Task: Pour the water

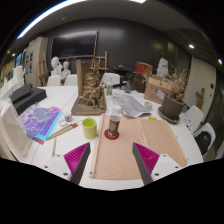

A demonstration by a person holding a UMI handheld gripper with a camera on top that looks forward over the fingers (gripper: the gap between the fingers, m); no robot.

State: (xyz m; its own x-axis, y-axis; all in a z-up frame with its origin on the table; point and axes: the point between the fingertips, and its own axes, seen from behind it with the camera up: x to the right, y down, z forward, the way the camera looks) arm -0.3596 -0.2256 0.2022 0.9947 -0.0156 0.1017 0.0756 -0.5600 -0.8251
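Bare brown mat (122,155) lies ahead; beyond it stand a green cup (90,128) and a can (113,125).

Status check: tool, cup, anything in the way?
Tool open, empty, over the brown mat. Green cup ahead to the left, dark can ahead near centre, both upright. Path to both unobstructed.

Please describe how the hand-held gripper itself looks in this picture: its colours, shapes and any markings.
The hand-held gripper shows two dark, wedge-shaped fingers that taper toward the tips. Each carries a magenta, roughly triangular pad on its inner face. No cables, markings or sleeve are visible in this view.
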